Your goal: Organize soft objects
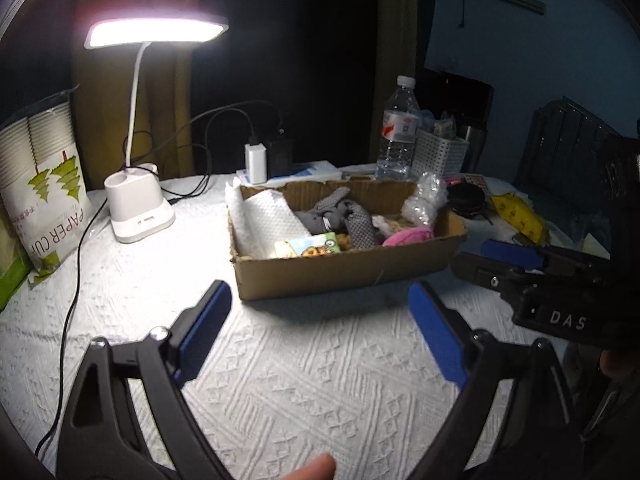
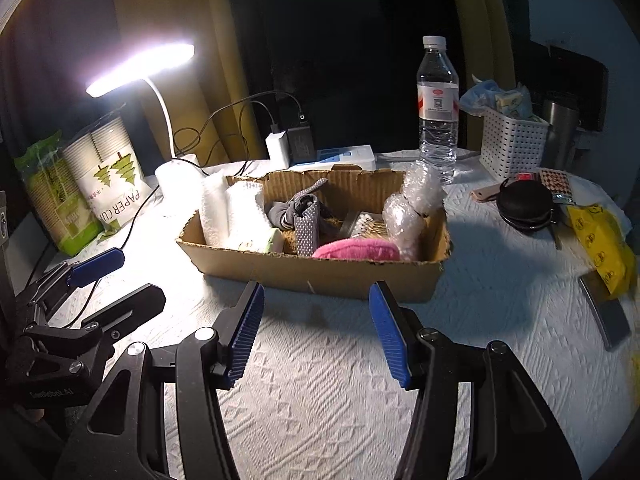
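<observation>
My left gripper [image 1: 320, 328] sits low in its picture, fingers spread wide with nothing between them, over the white bumpy tablecloth [image 1: 280, 380]. My right gripper [image 2: 316, 332] is low in its picture too, fingers apart and holding nothing. Just past both, in the middle, sits the cardboard box [image 2: 320, 276]. Inside it I see a pink plush thing [image 2: 356, 249] at the front, a grey dotted cloth [image 2: 306, 224] in the middle, a white roll [image 2: 240, 216] on the left and bubble wrap [image 2: 412, 204] on the right. Farther back, a water bottle [image 2: 437, 112] stands upper right. A bright lamp [image 2: 140, 68] glows upper left.
</observation>
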`<act>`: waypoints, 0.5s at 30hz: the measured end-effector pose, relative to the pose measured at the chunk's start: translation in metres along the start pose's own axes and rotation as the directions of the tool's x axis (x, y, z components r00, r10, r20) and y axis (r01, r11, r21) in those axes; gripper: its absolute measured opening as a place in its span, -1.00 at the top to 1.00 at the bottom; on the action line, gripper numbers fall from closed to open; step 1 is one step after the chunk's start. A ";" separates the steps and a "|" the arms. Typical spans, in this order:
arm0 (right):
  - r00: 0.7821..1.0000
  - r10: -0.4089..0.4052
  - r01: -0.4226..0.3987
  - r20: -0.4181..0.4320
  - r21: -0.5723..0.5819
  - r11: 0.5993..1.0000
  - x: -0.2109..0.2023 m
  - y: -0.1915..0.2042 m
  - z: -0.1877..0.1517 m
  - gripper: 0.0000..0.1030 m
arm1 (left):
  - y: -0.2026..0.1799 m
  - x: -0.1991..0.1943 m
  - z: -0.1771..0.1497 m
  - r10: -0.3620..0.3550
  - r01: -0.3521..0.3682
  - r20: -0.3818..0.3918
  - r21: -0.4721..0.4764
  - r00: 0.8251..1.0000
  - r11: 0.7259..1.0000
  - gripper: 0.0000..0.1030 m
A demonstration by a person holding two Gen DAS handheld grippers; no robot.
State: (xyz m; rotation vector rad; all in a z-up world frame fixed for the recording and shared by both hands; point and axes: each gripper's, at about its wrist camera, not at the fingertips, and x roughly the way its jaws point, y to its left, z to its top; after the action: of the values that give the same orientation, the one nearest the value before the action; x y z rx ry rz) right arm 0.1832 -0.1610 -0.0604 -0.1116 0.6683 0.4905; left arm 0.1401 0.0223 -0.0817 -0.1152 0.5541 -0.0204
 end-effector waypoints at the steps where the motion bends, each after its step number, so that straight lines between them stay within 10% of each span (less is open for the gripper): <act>1: 1.000 -0.002 0.002 0.004 0.001 1.000 -0.003 0.000 -0.002 -0.13 | -0.002 -0.003 -0.001 -0.002 0.002 0.001 0.004 1.000 1.000 -0.78; 15: 0.993 -0.050 0.051 0.104 -0.009 0.999 -0.066 0.005 -0.012 -0.13 | -0.025 -0.055 -0.001 -0.011 0.008 0.079 0.039 0.997 0.999 -0.78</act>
State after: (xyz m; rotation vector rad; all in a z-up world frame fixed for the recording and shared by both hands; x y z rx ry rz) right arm 0.1292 -0.1861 -0.0285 -0.1132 0.5590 0.4483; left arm 0.0935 0.0005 -0.0511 -0.0808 0.4737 -0.0359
